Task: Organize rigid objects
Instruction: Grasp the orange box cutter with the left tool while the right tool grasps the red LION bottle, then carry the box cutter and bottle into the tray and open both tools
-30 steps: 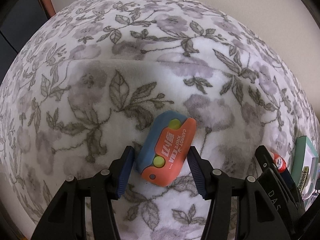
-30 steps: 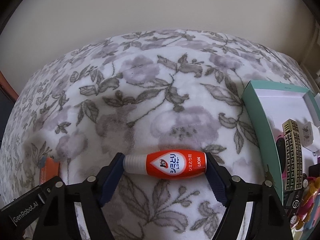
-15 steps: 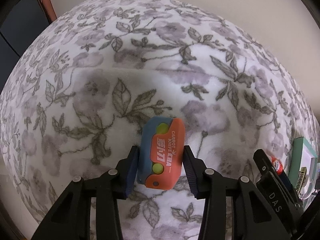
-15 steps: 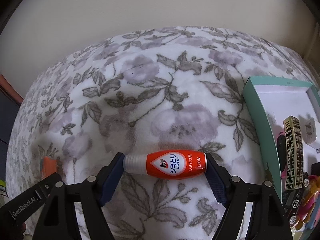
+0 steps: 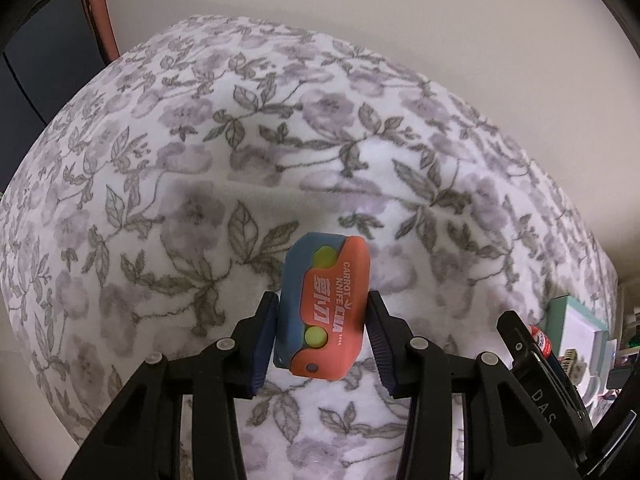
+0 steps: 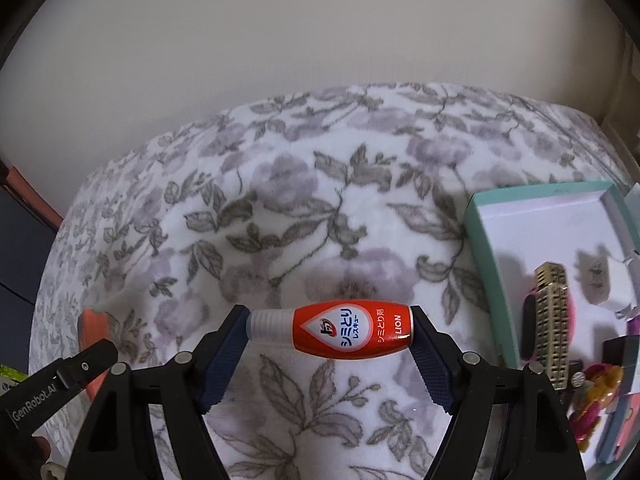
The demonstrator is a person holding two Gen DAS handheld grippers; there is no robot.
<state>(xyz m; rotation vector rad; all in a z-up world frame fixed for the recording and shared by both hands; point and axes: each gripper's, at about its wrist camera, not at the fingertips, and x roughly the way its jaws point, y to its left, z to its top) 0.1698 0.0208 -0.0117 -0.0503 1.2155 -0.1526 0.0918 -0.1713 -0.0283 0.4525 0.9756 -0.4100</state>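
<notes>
Two grippers in view, each carrying one item above the floral blanket (image 5: pixel 248 128).

Left gripper (image 5: pixel 322 338): blue pads pressed against both long sides of the orange-and-blue carrot knife toy (image 5: pixel 324 308). Toy stands roughly upright between the fingers, printed orange face toward the camera, two green dots visible on it. Its jaws have just been closing, with the toy between them; the pads now pinch it. Toy appears clear of the blanket, shadow below it.

Right gripper (image 6: pixel 330 338): pads clamp the ends of the red stain-remover bottle (image 6: pixel 340 334), which lies crosswise between the fingers, translucent cap at the left pad, red base at the right pad. Jaws stand wide, filled by the bottle's length.

Teal box (image 6: pixel 486 256), open, white inside, sits on the blanket to the right of the bottle. It contains a gold-patterned black case (image 6: pixel 552 312), a small white item farther back, and mixed coloured toys at the near edge; the latter too cluttered to identify. Plain cream wall (image 6: pixel 320 40) behind the blanket.
</notes>
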